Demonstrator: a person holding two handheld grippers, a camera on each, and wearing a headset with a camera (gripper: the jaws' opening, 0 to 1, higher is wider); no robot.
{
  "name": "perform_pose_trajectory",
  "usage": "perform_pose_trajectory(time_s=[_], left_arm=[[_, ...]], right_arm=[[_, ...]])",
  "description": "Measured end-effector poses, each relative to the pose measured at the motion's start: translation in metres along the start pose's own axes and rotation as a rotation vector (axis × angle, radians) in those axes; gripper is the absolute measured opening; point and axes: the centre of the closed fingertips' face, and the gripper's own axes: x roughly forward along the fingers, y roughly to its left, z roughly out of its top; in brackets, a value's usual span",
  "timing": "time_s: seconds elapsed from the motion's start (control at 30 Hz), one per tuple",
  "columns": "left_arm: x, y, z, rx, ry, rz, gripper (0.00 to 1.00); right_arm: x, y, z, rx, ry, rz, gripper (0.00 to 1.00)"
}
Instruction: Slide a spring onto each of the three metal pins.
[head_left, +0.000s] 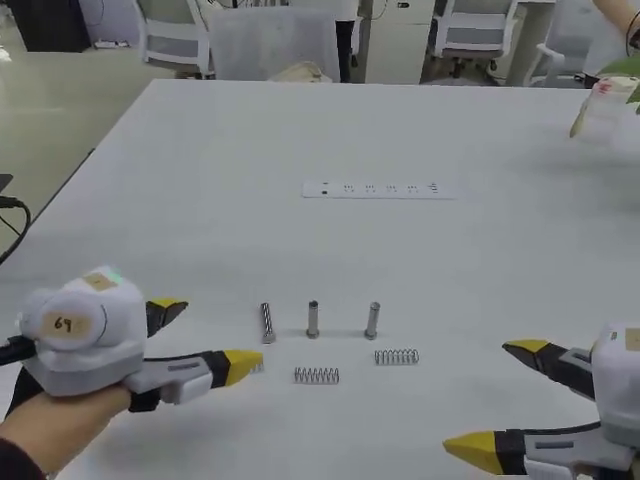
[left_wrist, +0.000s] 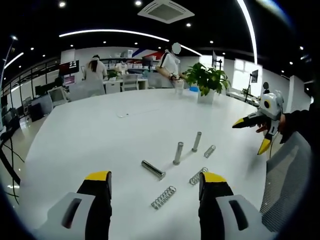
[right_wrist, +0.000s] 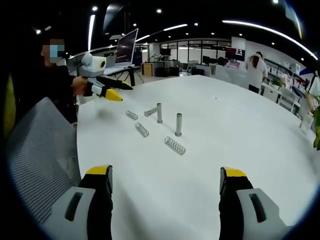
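Hovering level | left claw (head_left: 218, 332) spread wide | right claw (head_left: 480, 396) spread wide

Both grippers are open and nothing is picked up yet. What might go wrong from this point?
One pin lies on its side and may roll if nudged. The two upright pins stand free on the table, so pushing a spring down could topple them. The springs are thin and may slip from the fingers.
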Motion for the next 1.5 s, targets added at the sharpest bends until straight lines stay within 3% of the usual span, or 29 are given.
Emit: perform_pose_trajectory(time_s=[0.17,0.7,0.9,1.0,1.5], left_arm=[[0.014,0.004,0.004,-0.003,0.018,0.011,0.65],[0.058,0.018,-0.001,-0.002,0.105,0.083,0.58],[0.067,0.013,-0.006,-0.014,0.134,0.074,0.56],[0.074,0.015,-0.015,-0.011,0.166,0.083,0.53],[0.089,0.006,-0.024,0.015,0.213,0.07,0.47]], right_arm=[[-0.001,-0.001,0.0,0.004,-0.001,-0.004,0.87],[-0.002,-0.002,-0.003,0.009,0.006,-0.01,0.87],[-0.002,-0.002,-0.005,0.013,0.01,-0.008,0.87],[-0.002,-0.002,-0.005,0.01,0.014,-0.007,0.87],[-0.002,0.001,-0.009,0.01,0.027,0.001,0.86]])
